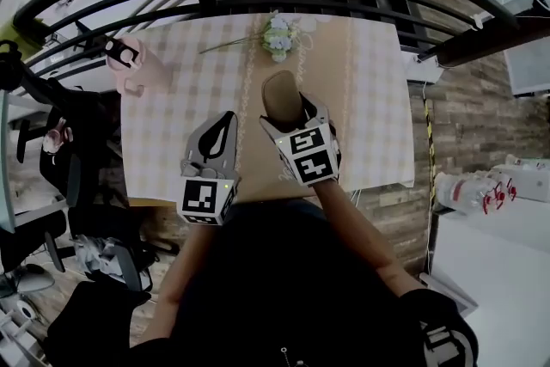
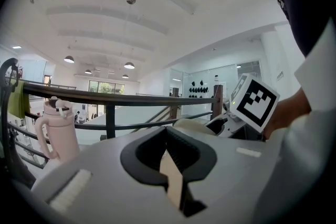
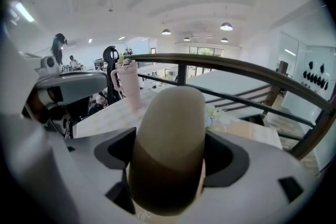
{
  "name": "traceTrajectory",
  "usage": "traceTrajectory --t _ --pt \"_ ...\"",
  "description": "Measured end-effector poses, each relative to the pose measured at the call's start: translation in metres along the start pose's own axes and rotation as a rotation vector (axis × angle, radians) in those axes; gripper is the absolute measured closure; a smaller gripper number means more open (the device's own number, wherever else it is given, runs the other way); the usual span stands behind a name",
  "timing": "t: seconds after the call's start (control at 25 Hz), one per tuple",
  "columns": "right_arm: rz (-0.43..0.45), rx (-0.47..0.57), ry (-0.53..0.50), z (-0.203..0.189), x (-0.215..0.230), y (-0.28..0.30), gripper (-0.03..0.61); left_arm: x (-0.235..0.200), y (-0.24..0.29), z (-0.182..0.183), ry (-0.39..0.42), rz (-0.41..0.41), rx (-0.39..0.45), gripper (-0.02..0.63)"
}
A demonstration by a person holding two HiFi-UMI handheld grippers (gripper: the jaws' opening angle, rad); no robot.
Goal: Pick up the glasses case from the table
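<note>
Tabletop: 1 glasses case in right gripper, 1 bottle

Checked-cloth table: pink jug far-left, flower bunch far-centre.

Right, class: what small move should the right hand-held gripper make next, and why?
Probably a short straight lift: the right hand-held gripper is shut on the glasses case over the table, while the left hand-held gripper is shut, empty and apart from it.
</note>
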State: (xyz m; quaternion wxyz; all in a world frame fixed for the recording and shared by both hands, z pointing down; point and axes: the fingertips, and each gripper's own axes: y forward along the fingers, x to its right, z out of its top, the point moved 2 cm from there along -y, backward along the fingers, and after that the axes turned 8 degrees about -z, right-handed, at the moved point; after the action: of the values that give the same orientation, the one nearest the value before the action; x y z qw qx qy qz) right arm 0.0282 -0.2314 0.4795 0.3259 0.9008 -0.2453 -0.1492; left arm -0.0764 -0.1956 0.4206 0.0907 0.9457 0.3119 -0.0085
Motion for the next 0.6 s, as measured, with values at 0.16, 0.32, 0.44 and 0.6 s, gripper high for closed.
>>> traceTrajectory --t 0.16,0.32,0.44,0.6 --pt "-0.024 0.057 -0.006 0.014 0.003 -0.019 0.206 0.002 -0.004 0.014 0.036 0.016 0.023 0.603" --pt "-0.058 0.114 -0.016 0.03 0.009 -0.035 0.206 0.001 -0.008 0.026 0.051 0.028 0.039 0.603" --pt "-0.085 0.158 -0.019 0.041 0.014 -0.048 0.206 0.001 -0.011 0.037 0.061 0.036 0.058 0.603" --pt "-0.12 0.229 -0.007 0.058 0.019 -0.065 0.206 0.001 -0.018 0.059 0.051 0.042 0.102 0.603"
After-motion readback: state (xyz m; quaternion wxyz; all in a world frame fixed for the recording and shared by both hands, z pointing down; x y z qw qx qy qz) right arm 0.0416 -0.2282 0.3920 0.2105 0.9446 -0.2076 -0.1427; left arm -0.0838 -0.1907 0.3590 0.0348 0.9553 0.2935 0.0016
